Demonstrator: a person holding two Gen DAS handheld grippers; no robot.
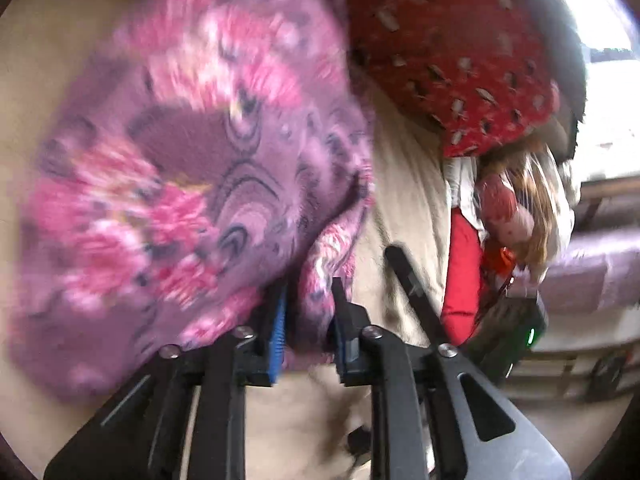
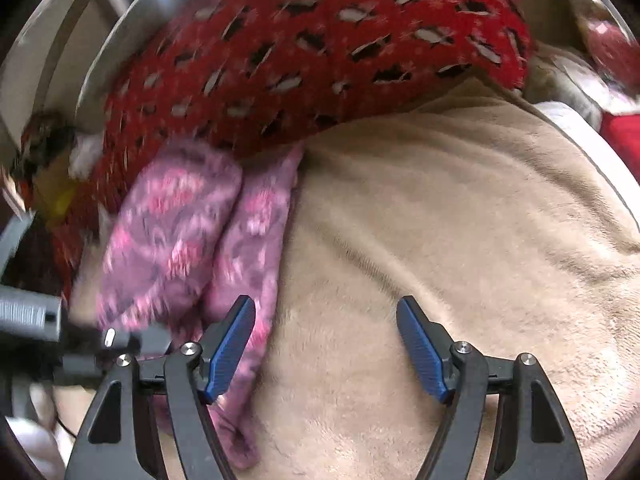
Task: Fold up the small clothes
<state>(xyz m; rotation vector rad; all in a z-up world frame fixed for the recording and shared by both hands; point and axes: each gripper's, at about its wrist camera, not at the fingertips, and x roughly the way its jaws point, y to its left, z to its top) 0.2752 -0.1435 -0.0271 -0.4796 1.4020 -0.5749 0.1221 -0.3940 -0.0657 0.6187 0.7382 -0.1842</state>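
Note:
A small purple garment with a pink flower print [image 1: 180, 184] fills the left wrist view, blurred by motion, over a beige fleece blanket [image 1: 404, 200]. My left gripper [image 1: 308, 320] is shut on a bunched edge of it between its blue pads. In the right wrist view the same purple garment [image 2: 192, 240] hangs in folds at the left over the beige blanket [image 2: 440, 240]. My right gripper [image 2: 326, 344] is open and empty, its left finger [image 2: 230, 344] just in front of the garment. The left gripper's body [image 2: 48, 320] shows at the left edge.
A red cloth with black and white flecks [image 1: 452, 48] lies at the back, also in the right wrist view [image 2: 304, 48]. A pile of mixed clothes and a bright red item [image 1: 464, 276] sit at the right. A window [image 1: 600, 8] is far right.

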